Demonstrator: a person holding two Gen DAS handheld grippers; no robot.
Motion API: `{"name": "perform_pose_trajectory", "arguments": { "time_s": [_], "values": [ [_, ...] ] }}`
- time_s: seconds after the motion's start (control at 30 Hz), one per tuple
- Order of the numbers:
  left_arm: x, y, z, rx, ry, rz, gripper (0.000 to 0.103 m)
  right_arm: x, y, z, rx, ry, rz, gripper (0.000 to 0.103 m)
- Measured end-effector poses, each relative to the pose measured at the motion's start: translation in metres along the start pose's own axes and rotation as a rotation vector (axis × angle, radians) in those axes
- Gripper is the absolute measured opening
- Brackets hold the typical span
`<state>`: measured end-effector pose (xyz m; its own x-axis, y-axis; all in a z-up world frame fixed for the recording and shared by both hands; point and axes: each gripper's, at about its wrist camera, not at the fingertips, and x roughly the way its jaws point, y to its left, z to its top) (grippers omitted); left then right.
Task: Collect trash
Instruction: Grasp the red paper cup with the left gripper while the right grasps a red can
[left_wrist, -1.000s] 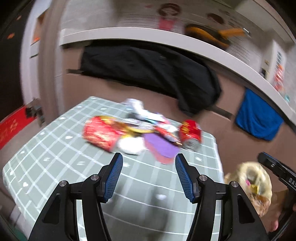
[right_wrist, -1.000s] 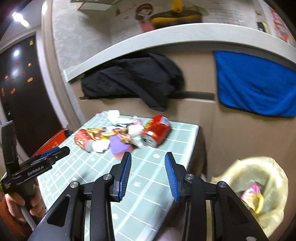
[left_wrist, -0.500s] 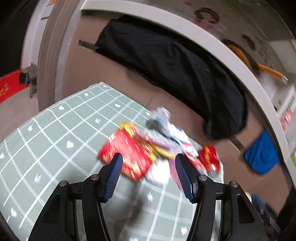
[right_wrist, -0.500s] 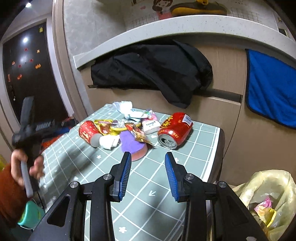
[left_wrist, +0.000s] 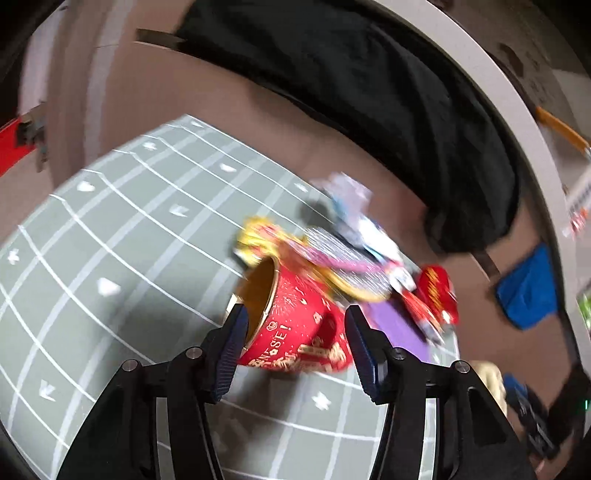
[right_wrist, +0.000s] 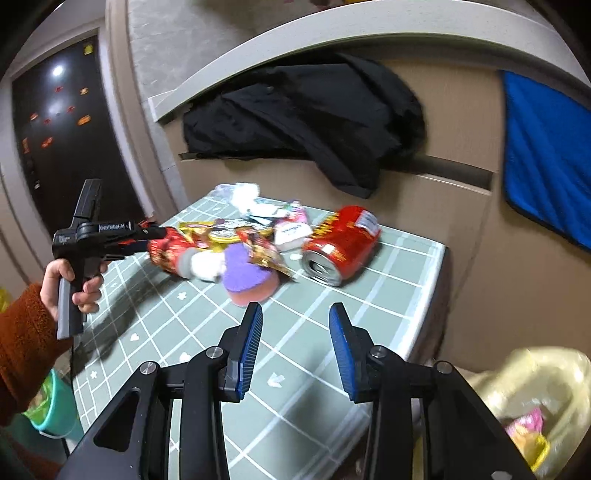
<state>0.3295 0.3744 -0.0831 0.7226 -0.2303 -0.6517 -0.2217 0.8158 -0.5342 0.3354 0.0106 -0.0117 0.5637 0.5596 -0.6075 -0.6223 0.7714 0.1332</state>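
Observation:
A heap of trash lies on the green checked table (right_wrist: 369, 332): a red paper cup (left_wrist: 291, 343) on its side, a red can (right_wrist: 340, 247), a purple sponge (right_wrist: 247, 273) and shiny wrappers (right_wrist: 229, 232). My left gripper (left_wrist: 295, 310) straddles the cup with its jaws closing; the left pad sits at the cup's mouth, and a thin gap shows at the right pad. In the right wrist view a hand holds that left gripper (right_wrist: 155, 236) at the cup (right_wrist: 166, 254). My right gripper (right_wrist: 295, 310) hangs open over the near table, holding nothing.
A yellow trash bag (right_wrist: 535, 398) with some rubbish inside stands off the table's right corner. A green bucket (right_wrist: 55, 413) sits low at the left. A black jacket (right_wrist: 314, 122) and a blue towel (right_wrist: 546, 147) hang on the wall behind.
My left gripper swung to the heap's left end and came down around the red cup, jaws narrowing. The right gripper drifted closer to the table.

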Motion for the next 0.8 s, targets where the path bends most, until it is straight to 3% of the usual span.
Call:
{"name": "perform_pose_trajectory", "arguments": {
  "time_s": [0.07, 0.13, 0.27, 0.3, 0.5, 0.63, 0.8],
  "values": [
    [0.007, -0.009, -0.005, 0.008, 0.031, -0.006, 0.053, 0.011, 0.002, 0.007, -0.014, 0.005, 0.022, 0.036],
    [0.013, -0.015, -0.011, 0.005, 0.038, 0.004, 0.039, 0.021, 0.005, 0.014, -0.032, 0.015, 0.030, 0.036],
    [0.010, -0.022, -0.016, -0.030, 0.002, -0.039, 0.018, 0.045, -0.006, 0.033, -0.012, 0.010, -0.039, 0.036],
    [0.006, -0.026, -0.017, -0.021, -0.010, -0.038, 0.006, 0.052, -0.014, 0.039, 0.031, 0.003, -0.046, 0.036],
    [-0.035, -0.047, -0.039, 0.052, -0.082, -0.007, 0.004, 0.096, -0.064, 0.056, 0.276, -0.014, -0.043, 0.036],
    [-0.053, -0.053, -0.057, 0.070, -0.076, -0.015, 0.004, 0.122, -0.087, 0.052, 0.394, 0.002, -0.069, 0.037],
    [-0.054, -0.050, -0.077, 0.066, -0.007, -0.046, 0.004, 0.151, -0.091, 0.044, 0.459, 0.044, 0.025, 0.053]
  ]
}}
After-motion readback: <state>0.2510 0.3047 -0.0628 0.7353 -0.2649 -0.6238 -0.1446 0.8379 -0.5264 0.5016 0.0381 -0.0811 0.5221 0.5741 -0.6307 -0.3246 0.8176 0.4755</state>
